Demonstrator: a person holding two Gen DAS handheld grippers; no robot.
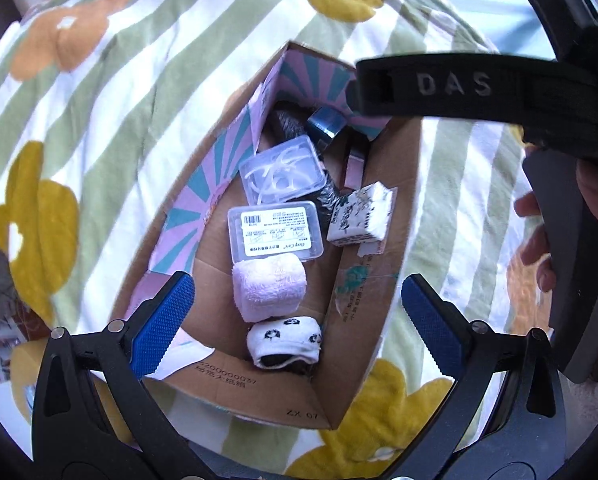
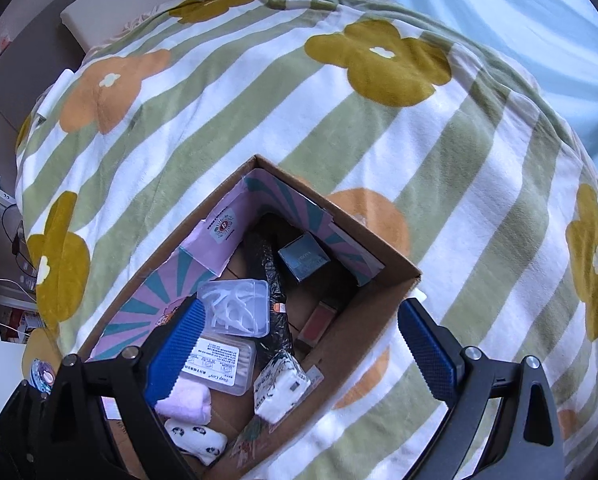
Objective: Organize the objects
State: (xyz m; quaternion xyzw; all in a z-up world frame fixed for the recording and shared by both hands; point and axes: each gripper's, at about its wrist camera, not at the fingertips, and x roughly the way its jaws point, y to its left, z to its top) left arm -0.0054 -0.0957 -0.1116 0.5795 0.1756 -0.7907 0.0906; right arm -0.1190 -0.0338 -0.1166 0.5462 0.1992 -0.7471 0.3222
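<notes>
An open cardboard box [image 1: 383, 216] [image 2: 383, 252] lies on a flower-patterned blanket. Inside it are a clear case of floss picks [image 1: 281, 170] [image 2: 235, 306], a labelled clear case [image 1: 275, 232] [image 2: 223, 368], a pink towel roll [image 1: 269, 288] [image 2: 187, 402], a white panda sock [image 1: 285, 338] [image 2: 197, 440], a white tissue pack [image 1: 359, 214] [image 2: 281, 386], a dark blue carton [image 1: 326, 122] [image 2: 303, 260] and a pink tube [image 1: 354, 170] [image 2: 314, 324]. My left gripper [image 1: 299, 320] is open and empty above the box. My right gripper [image 2: 299, 352] is open and empty above it too.
The blanket [image 2: 339, 112] has green stripes with yellow and orange flowers. The right gripper's black body and the hand holding it [image 1: 539, 220] show at the right of the left wrist view. Furniture and cables [image 2: 3, 272] stand beyond the bed's left edge.
</notes>
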